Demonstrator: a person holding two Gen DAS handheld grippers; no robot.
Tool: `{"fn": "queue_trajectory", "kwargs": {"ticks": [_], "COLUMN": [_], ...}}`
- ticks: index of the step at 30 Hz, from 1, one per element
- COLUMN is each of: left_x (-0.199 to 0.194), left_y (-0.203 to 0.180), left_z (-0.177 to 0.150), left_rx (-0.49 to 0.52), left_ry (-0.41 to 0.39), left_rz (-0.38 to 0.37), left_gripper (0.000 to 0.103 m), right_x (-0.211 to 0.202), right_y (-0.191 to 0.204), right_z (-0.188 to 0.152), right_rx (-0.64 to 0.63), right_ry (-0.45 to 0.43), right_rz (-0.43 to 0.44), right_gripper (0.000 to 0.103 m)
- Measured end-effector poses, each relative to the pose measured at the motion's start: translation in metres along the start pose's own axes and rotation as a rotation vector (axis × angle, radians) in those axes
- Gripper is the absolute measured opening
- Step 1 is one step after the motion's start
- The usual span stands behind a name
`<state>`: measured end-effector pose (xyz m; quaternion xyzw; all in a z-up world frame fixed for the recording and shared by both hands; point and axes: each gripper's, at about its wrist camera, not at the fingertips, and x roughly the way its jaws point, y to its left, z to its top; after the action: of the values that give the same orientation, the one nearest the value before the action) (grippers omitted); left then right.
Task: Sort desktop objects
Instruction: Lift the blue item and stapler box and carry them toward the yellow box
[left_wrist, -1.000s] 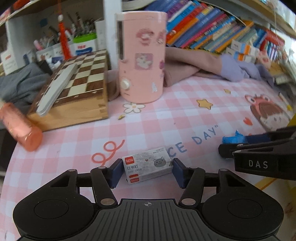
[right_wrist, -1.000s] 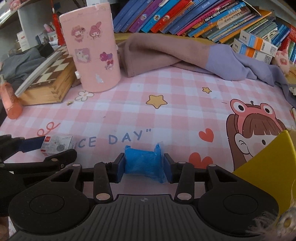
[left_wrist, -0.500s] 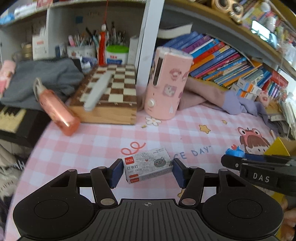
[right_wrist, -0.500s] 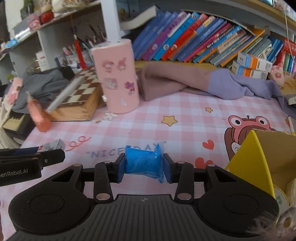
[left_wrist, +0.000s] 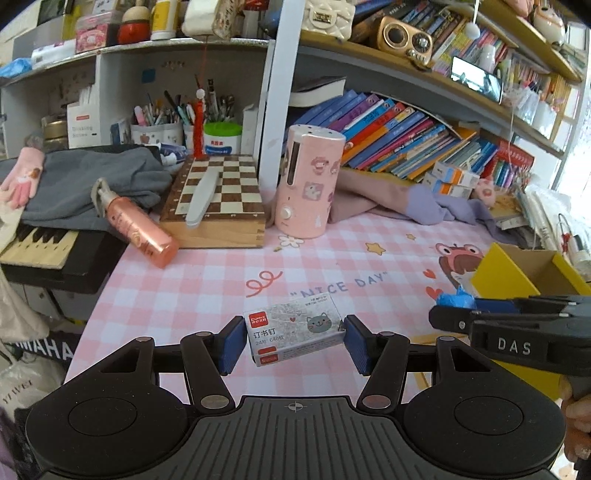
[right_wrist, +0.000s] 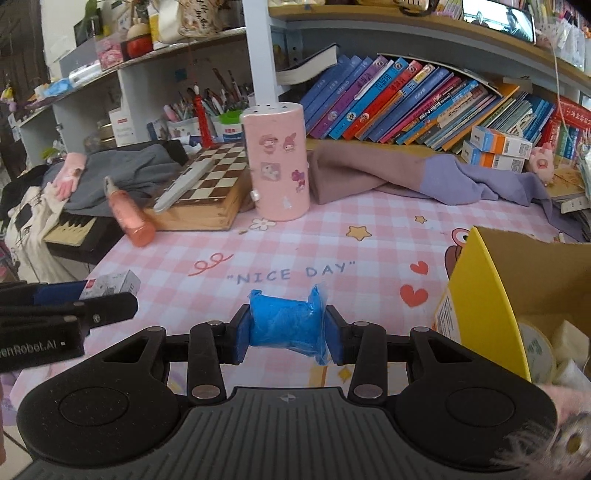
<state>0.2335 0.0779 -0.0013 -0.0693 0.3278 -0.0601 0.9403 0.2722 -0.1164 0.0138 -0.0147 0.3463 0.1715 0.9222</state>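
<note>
- The left gripper (left_wrist: 294, 341) sits at lower centre of its own view, its blue pads (left_wrist: 233, 345) clamped on the short ends of a small staple box (left_wrist: 295, 334) — grey-white with a cat face and a red label — held clear of the mat.
- The right gripper (right_wrist: 286, 334) sits at lower centre of its view, its fingers pressed on both sides of a blue wrapped roll (right_wrist: 286, 325), which bulges slightly between the pads.
- In the left view the right gripper enters from the right edge, the blue roll showing at its tip just in front of a yellow cardboard box (left_wrist: 495, 280).
- In the right view that open yellow box (right_wrist: 480, 295) fills the lower right, with rolls of tape inside.
- The pink checked desk mat (right_wrist: 295, 243) lies beneath both tools.
- Toward the upper middle stands a pink stickered cylinder (left_wrist: 308, 181); to its left a wooden chessboard box (left_wrist: 218, 199) — and a tilted pink spray bottle (left_wrist: 136, 225) beside that.
</note>
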Motion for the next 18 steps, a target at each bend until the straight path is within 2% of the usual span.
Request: {"fn": "queue_trajectory", "kwargs": {"ticks": [10, 18], "left_x": [-0.048, -0.083], "left_y": [0.010, 0.016], "left_z": [-0.020, -0.048], "left_rx": [-0.006, -0.014], "left_ry": [-0.025, -0.009], "left_rz": [-0.051, -0.066], "left_gripper": [0.057, 0.057], "right_x": [-0.043, -0.073], "right_y": [0.018, 0.035], "right_z": [-0.027, -0.059], "right_rx": [0.009, 0.018], "right_ry": [0.002, 0.031], "right_rz": [-0.011, -0.018], "right_gripper": [0.037, 0.037]}}
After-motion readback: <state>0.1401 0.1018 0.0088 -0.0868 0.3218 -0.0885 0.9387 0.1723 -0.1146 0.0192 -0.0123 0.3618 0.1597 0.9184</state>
